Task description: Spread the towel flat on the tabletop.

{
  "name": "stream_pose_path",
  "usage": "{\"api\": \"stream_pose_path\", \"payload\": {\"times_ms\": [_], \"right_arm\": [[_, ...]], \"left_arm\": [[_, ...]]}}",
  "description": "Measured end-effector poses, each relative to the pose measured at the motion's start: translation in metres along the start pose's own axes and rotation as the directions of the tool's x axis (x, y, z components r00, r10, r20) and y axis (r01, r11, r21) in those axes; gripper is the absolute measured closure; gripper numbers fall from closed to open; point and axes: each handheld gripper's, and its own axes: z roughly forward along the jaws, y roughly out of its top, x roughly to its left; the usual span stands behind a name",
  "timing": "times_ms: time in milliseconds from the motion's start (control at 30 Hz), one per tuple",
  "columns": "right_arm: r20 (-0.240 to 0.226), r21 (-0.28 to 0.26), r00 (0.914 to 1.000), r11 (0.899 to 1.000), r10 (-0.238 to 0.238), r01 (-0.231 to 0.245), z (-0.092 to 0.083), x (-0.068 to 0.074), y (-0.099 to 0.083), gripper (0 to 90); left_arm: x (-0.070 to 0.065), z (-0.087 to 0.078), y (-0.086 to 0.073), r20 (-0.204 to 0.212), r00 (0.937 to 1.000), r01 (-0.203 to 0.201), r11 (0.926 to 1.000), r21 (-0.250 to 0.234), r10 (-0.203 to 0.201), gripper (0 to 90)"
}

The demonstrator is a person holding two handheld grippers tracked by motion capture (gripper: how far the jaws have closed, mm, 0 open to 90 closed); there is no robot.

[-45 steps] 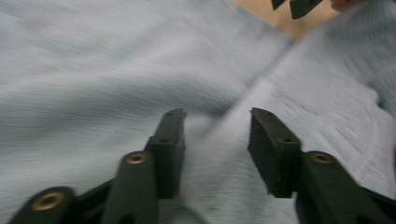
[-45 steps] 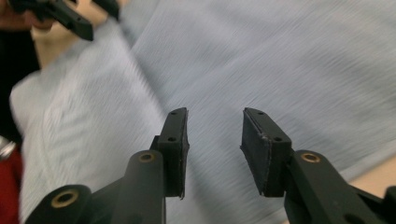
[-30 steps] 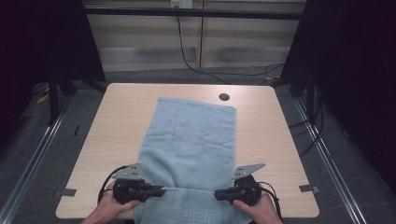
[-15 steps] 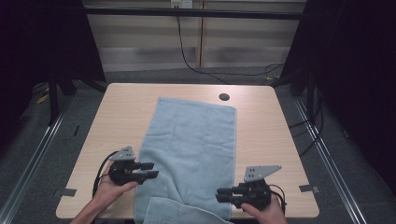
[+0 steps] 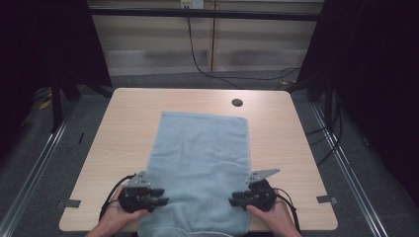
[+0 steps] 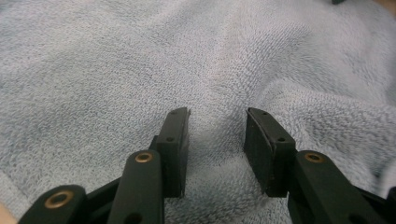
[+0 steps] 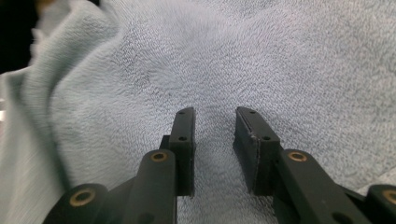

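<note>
Both grippers, left gripper and right gripper, open-jawed on towel.

A towel lies along the table from centre toward six o'clock. The left gripper sits at seven, the right gripper at five.
</note>
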Motion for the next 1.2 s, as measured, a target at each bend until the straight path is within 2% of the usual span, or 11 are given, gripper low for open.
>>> {"api": "stream_pose_path", "payload": {"times_ms": [67,200,300,467,633,700,800,867,933,1067,1200], "right_arm": [[-0.011,0.006,0.9999,1.0,-0.01,0.01,-0.006,0.01,-0.01,70.0],[-0.005,-0.028,0.9999,1.0,0.013,-0.014,-0.014,0.009,-0.012,63.9],[0.018,-0.117,0.9993,0.993,0.034,-0.032,-0.02,-0.011,0.007,63.3],[0.113,-0.139,0.992,0.989,0.056,-0.04,-0.01,-0.053,0.041,59.0],[0.186,-0.149,0.9789,0.987,0.085,-0.057,0.01,-0.082,0.064,56.5],[0.216,-0.158,0.9715,0.985,0.098,-0.064,0.015,-0.09,0.069,55.0],[0.237,-0.157,0.9628,0.983,0.13,-0.094,0.025,-0.098,0.067,53.7],[0.25,-0.16,0.9615,0.984,0.115,-0.076,0.026,-0.095,0.064,53.6],[0.267,-0.133,0.9595,0.99,0.09,-0.056,0.026,-0.086,0.063,53.1],[0.236,-0.113,0.9702,0.993,0.055,-0.029,0.02,-0.067,0.048,52.9],[0.207,-0.098,0.9779,0.995,0.031,-0.011,0.011,-0.047,0.029,53.1]], "left_arm": [[-0.006,-0.004,-0.005,0.034,0.9994,0.006,1.0,0.0,-0.006,62.1],[0.007,-0.007,0.013,0.001,0.9999,0.016,0.9974,-0.071,-0.016,58.1],[0.034,0.002,0.037,-0.054,0.9972,0.047,0.9957,-0.08,-0.052,57.5],[0.076,0.023,0.066,-0.123,0.9867,0.095,0.9908,-0.097,-0.106,57.0],[0.106,0.04,0.07,-0.235,0.9633,0.115,0.9905,-0.075,-0.129,55.1],[0.111,0.041,0.069,-0.24,0.9622,0.109,0.9896,-0.094,-0.128,54.8],[0.108,0.042,0.066,-0.261,0.9589,0.086,0.991,-0.102,-0.11,56.2],[0.103,0.04,0.064,-0.265,0.962,0.046,0.9958,-0.078,-0.066,56.2],[0.095,0.036,0.057,-0.237,0.9685,0.057,0.9945,-0.087,-0.076,56.2],[0.069,0.026,0.039,-0.173,0.9837,0.038,0.9964,-0.076,-0.051,56.2],[0.044,0.013,0.02,-0.136,0.99,0.028,0.9974,-0.066,-0.037,56.4]]}}
